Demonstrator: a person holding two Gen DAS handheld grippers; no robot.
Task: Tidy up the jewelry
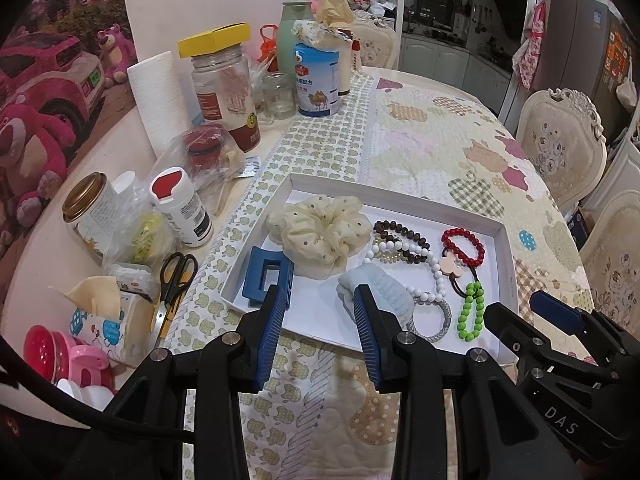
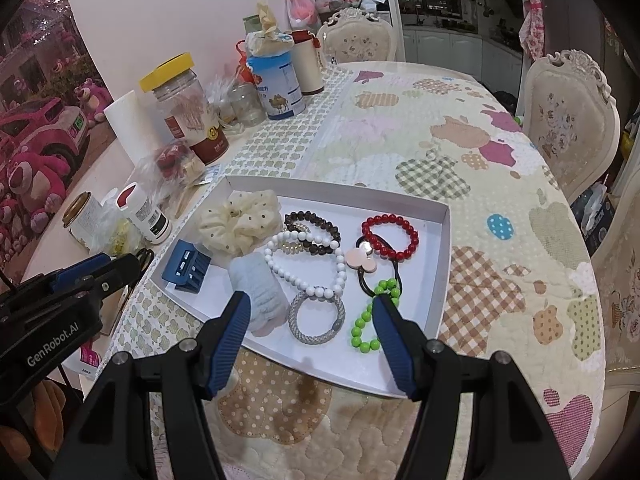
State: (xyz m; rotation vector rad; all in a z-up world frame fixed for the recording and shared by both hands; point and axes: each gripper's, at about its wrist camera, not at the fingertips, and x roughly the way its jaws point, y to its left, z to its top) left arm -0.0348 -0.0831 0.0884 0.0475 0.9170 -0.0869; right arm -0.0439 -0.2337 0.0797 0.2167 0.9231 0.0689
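Observation:
A shallow white tray [image 1: 505,256] [image 2: 440,264] on the quilted table holds a cream scrunchie [image 1: 320,228] [image 2: 240,220], a blue claw clip [image 1: 264,276] [image 2: 188,268], a pale blue fluffy band [image 1: 384,288] [image 2: 260,288], white [image 2: 304,268], dark brown [image 2: 316,228], red [image 1: 464,246] [image 2: 390,236] and green [image 1: 472,312] [image 2: 368,320] bead bracelets, a grey hair tie [image 2: 316,318] and a black tie with a pink charm [image 2: 366,260]. My left gripper [image 1: 320,296] is open and empty over the tray's near left edge. My right gripper [image 2: 312,304] is open and empty above the grey tie.
Jars, bottles, a paper towel roll [image 1: 160,100], a milk powder tin [image 1: 318,80], scissors [image 1: 172,284] and a tissue pack [image 1: 108,320] crowd the table's left side. Ornate chairs [image 2: 568,120] stand around the right edge.

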